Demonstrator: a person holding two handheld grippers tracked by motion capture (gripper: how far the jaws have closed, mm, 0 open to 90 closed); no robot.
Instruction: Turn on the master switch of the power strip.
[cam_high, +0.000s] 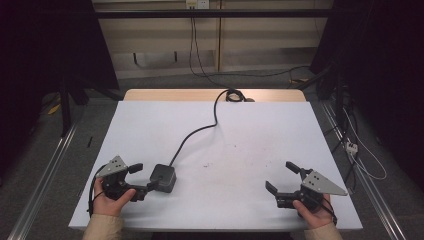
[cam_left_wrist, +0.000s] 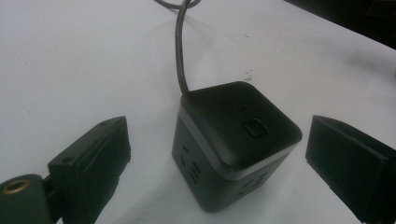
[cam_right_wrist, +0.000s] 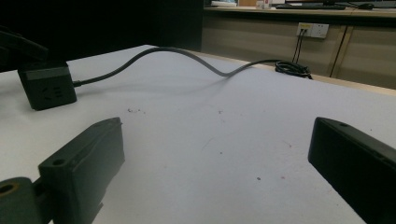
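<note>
Nearest my left gripper (cam_left_wrist: 219, 154) sits the cube power strip (cam_left_wrist: 233, 140), squarely between the wide-spread jaws, neither jaw touching it as far as I can tell. In the high view the left gripper (cam_high: 138, 181) is at the near-left of the desk (cam_high: 260, 130), with the cube (cam_high: 163, 178) just beside its tips. Right gripper (cam_high: 282, 177) rests near the right front edge, well apart from the cube, jaws wide and holding nothing; its own view confirms the gap, with bare white surface between the jaws.

Handling, my estimate: rigid plastic housing, probably moderately heavy for its size. Smooth, slightly glossy faces, so likely slippery under the pads. Best hold looks like two opposite flat side faces, low on the body, clear of the rounded top edges. The power cord (cam_high: 195, 131) leaves the far face and will drag; it looks stiff, arching off the desk in the right gripper view, so I expect it to pull or twist the cube on any lift.

Appearance: black cube, rounded corners, a lighter grey band below the top cap. One round-cornered button (cam_left_wrist: 255, 127) on top. Socket slots on the side faces. The cord runs to the far desk edge and ends in a coil (cam_high: 233, 94) there.
</note>
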